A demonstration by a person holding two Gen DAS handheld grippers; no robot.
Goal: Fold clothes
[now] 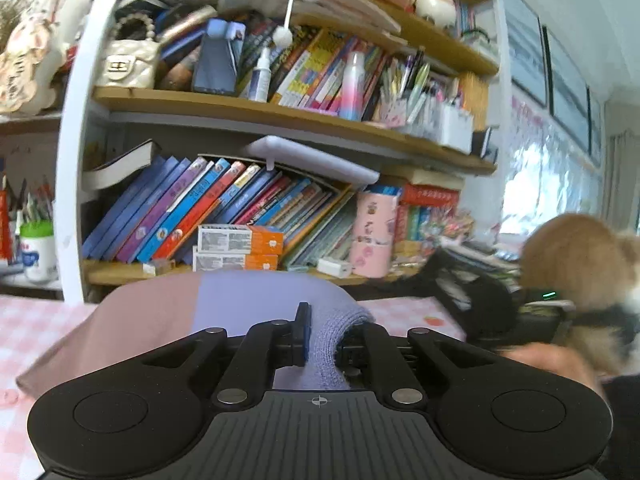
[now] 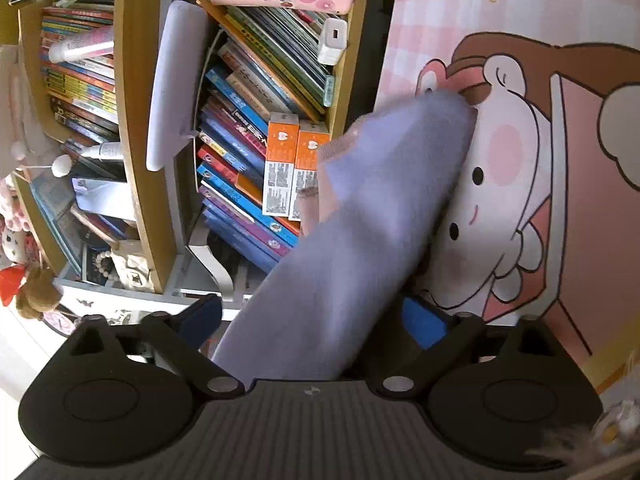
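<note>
In the left wrist view, your left gripper [image 1: 320, 344] is clamped on the ribbed lilac hem of one garment [image 1: 224, 312], which spreads ahead over the desk [image 1: 32, 328] toward its far edge.

In the right wrist view, your right gripper [image 2: 316, 328] has garment [image 2: 360, 220] between its fingers; whether they pinch, I cannot tell. Its long axis runs straight ahead.

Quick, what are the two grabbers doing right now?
Left gripper: shut on the lavender and dusty-pink knit garment.
Right gripper: the same garment lies between its fingers; grip cannot be told.
</note>
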